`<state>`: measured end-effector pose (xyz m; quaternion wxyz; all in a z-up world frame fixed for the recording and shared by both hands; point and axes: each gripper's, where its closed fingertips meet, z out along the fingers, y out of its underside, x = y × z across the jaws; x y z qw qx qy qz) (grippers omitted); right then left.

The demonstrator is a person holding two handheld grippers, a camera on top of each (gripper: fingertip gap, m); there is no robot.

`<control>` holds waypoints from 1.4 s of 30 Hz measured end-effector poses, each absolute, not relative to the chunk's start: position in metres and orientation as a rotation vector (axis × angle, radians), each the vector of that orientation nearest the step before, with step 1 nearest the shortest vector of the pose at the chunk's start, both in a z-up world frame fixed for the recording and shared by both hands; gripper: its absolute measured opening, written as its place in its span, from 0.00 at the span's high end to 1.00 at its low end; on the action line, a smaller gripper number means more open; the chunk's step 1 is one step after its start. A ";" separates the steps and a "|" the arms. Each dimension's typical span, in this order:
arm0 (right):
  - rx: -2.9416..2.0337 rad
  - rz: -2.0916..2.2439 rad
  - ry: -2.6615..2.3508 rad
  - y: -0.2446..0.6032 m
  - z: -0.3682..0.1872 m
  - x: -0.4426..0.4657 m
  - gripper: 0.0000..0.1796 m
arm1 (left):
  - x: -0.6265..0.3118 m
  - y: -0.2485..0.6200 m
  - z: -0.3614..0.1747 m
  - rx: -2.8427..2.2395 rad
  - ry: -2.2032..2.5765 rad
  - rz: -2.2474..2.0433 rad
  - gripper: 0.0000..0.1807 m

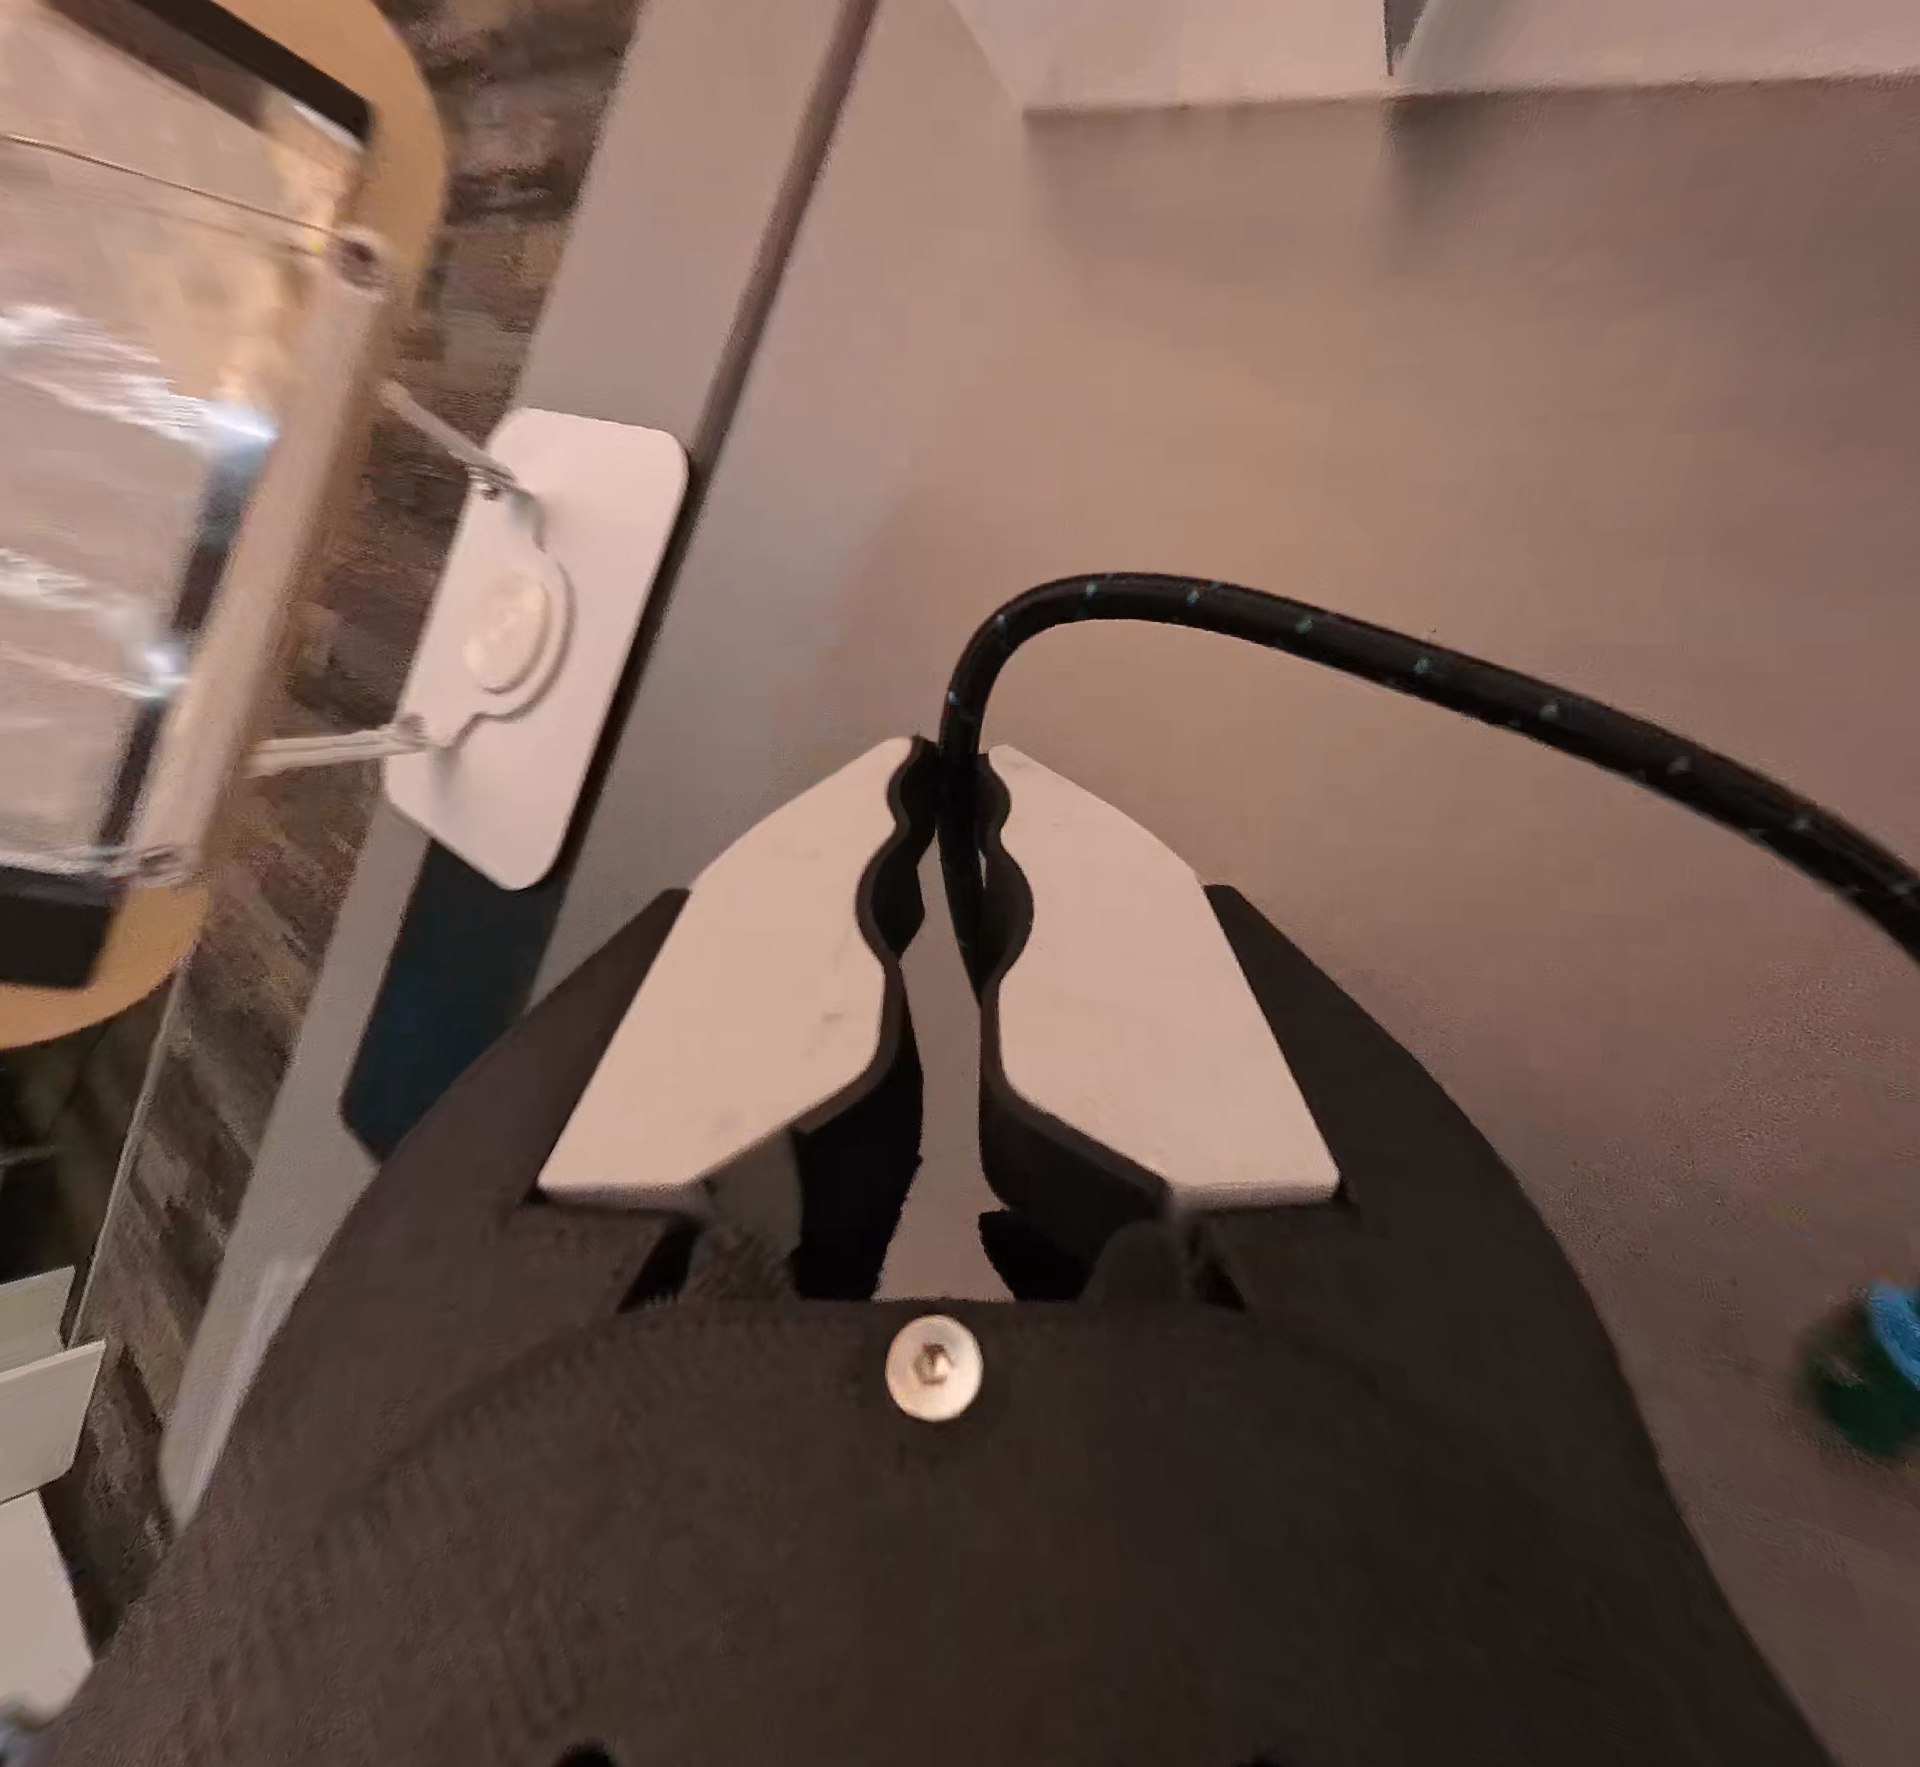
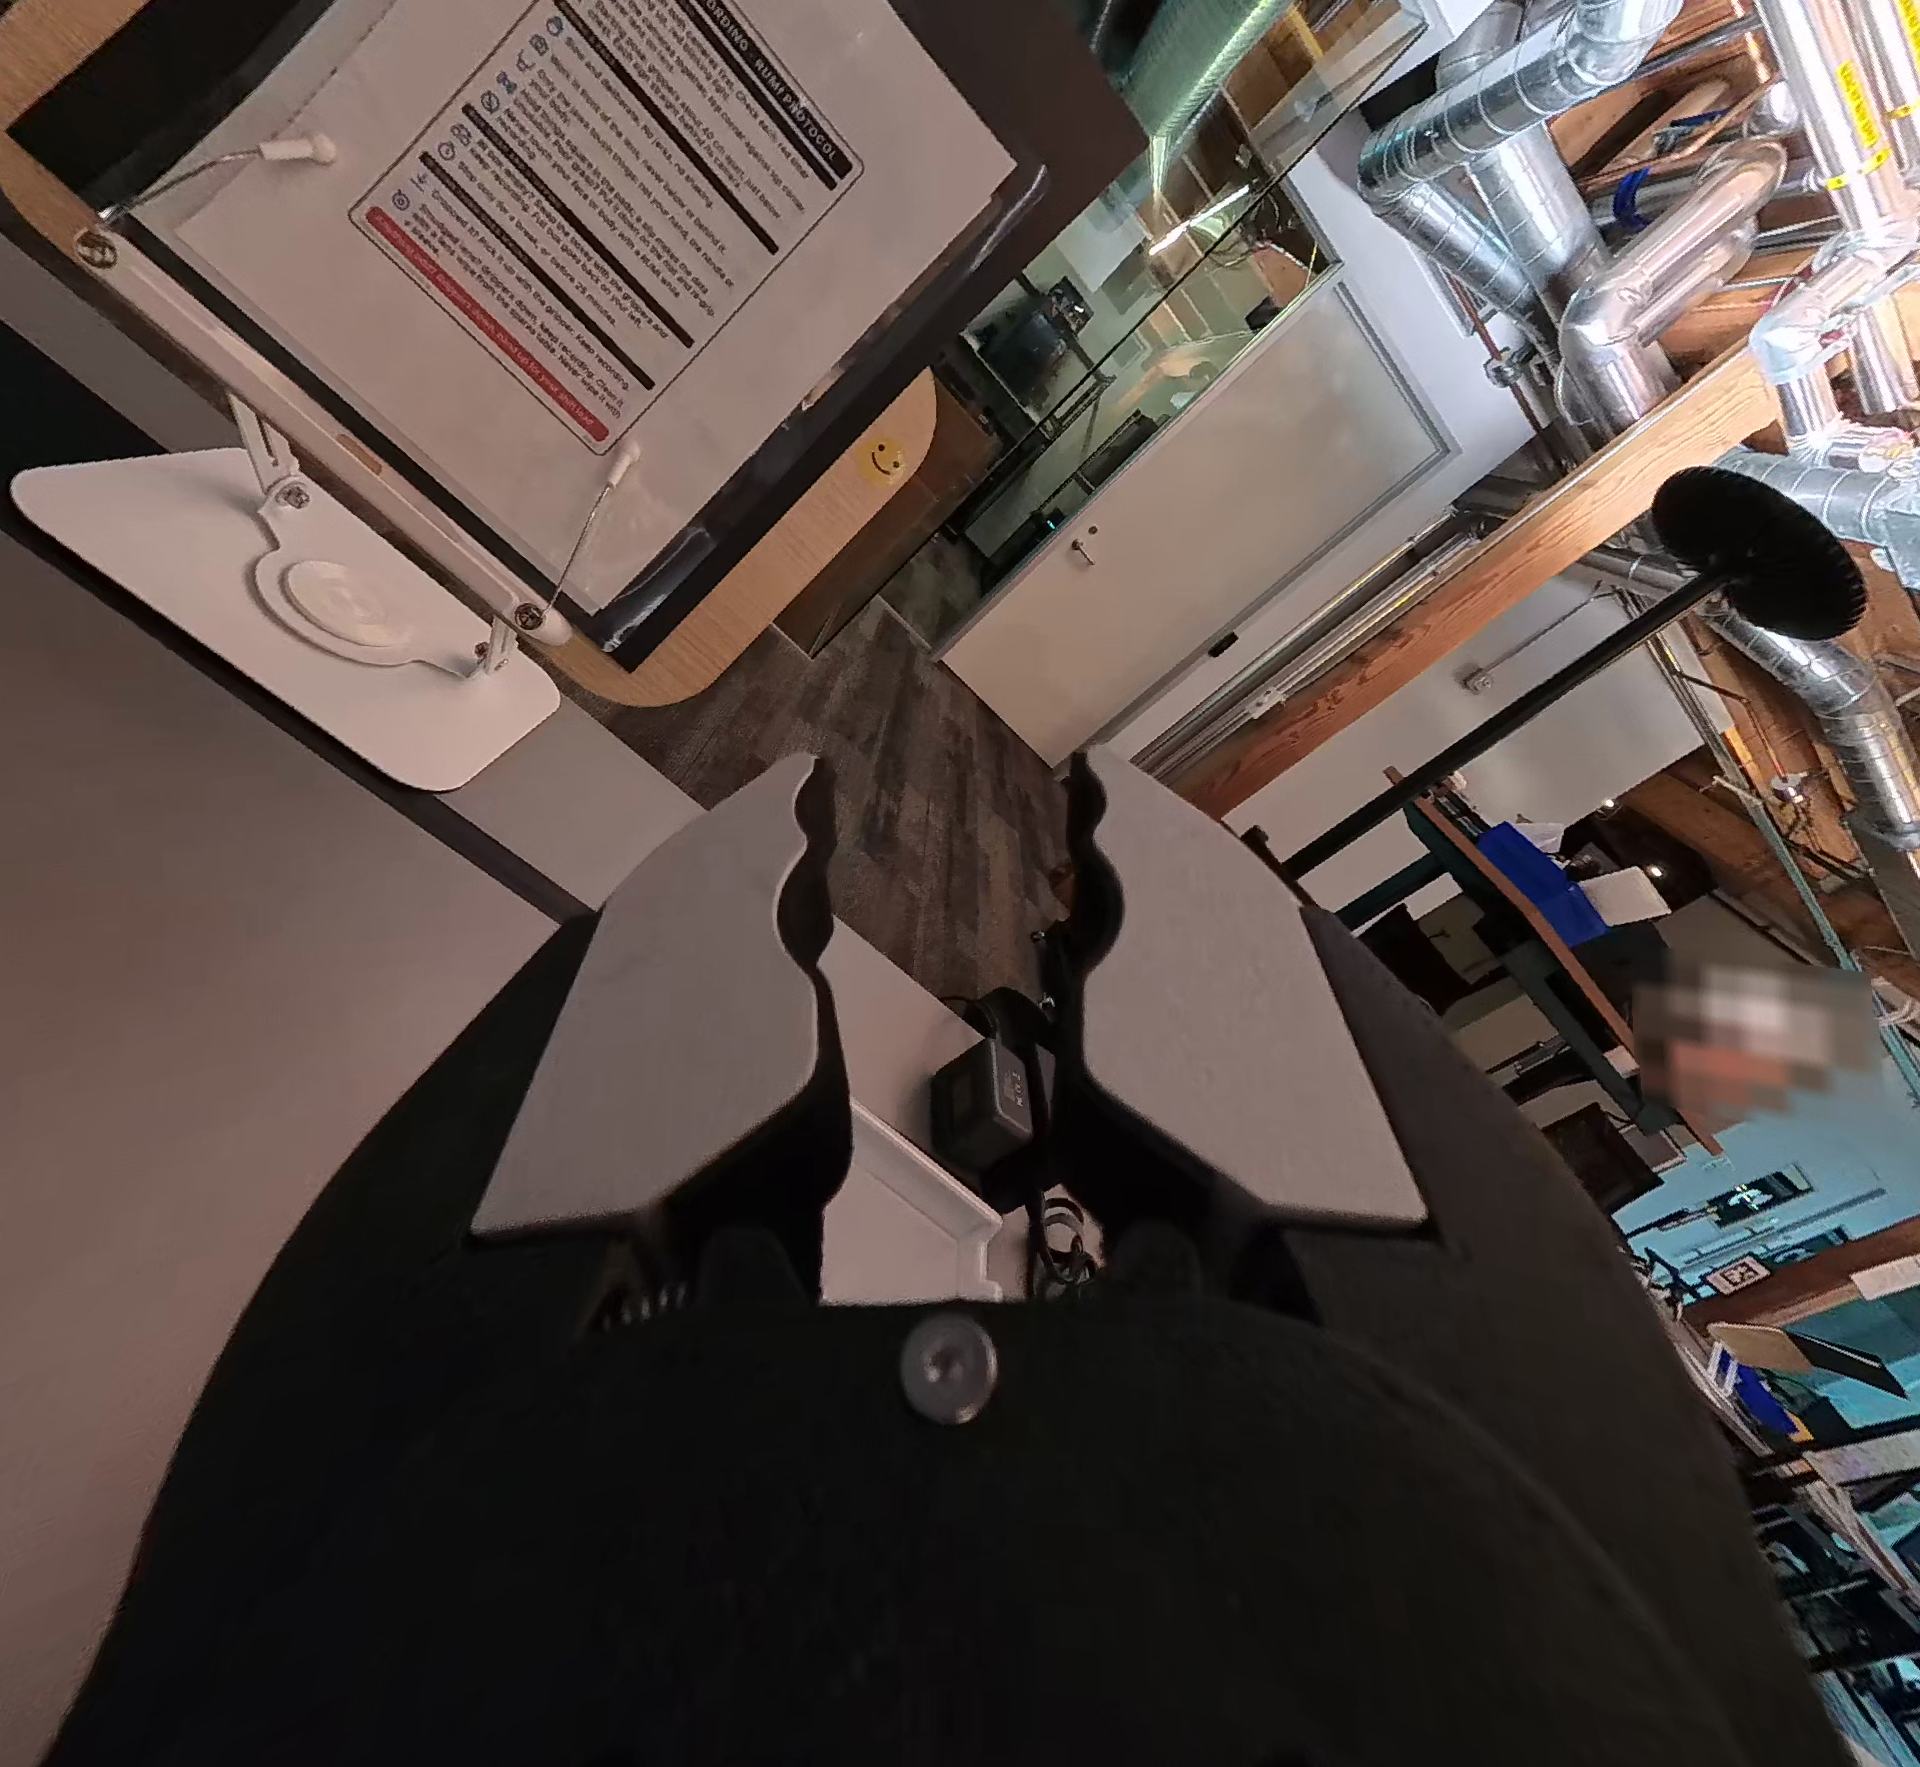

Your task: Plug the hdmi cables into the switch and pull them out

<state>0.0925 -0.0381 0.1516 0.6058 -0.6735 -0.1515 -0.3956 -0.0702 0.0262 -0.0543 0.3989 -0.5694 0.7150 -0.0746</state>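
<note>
Over the grey table [image 1: 1455, 367], left claw [image 1: 951, 761] seemingly clamped on black cable [image 1: 1351, 647]; right claw [image 2: 940, 782] agape, empty.

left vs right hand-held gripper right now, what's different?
The left hand-held gripper is shut on the black cable; the right hand-held gripper is open and holds nothing. The left points down over the grey table; the right is tilted up past the table edge toward the floor and the framed sheet. The left wrist view is motion-blurred, the right sharp. Both have the same grey, wavy-edged fingers on black bodies.
</note>
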 end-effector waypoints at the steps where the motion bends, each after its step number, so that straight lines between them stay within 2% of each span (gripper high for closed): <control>1: -1.564 -0.913 -0.354 -0.037 0.150 0.093 0.76 | -0.064 0.026 -0.071 -1.455 1.841 -0.183 0.97; 6: -1.602 -0.898 -0.358 -0.034 0.143 0.096 0.76 | -0.050 0.025 -0.132 -1.507 1.951 -0.123 0.97; 17: -1.638 -0.883 -0.373 -0.031 0.135 0.099 0.76 | -0.044 0.021 -0.158 -1.591 1.978 -0.204 0.96; 19: -1.633 -0.887 -0.370 -0.031 0.137 0.100 0.76 | -0.044 0.028 -0.151 -1.642 1.922 -0.229 0.83; 21: -1.633 -0.885 -0.369 -0.033 0.137 0.102 0.76 | -0.043 0.031 -0.129 -1.693 1.836 -0.363 0.76; 25: -1.623 -0.879 -0.355 -0.037 0.141 0.106 0.75 | -0.067 0.048 -0.040 -1.661 1.647 -0.550 0.71; 29: -1.624 -0.865 -0.342 -0.038 0.141 0.110 0.75 | -0.164 0.119 0.067 -1.500 1.260 -0.210 0.70; 31: -1.635 -0.865 -0.343 -0.036 0.138 0.112 0.75 | -0.234 0.156 0.094 -1.497 1.071 0.001 0.70; 36: -1.674 -0.881 -0.371 -0.030 0.128 0.112 0.75 | -0.336 0.196 0.048 -1.681 1.158 0.200 0.68; 40: -1.687 -0.882 -0.384 -0.027 0.123 0.110 0.75 | -0.345 0.206 0.008 -1.665 1.300 0.206 0.75; 42: -1.691 -0.882 -0.384 -0.026 0.122 0.110 0.75 | -0.341 0.210 -0.003 -1.662 1.331 0.208 0.74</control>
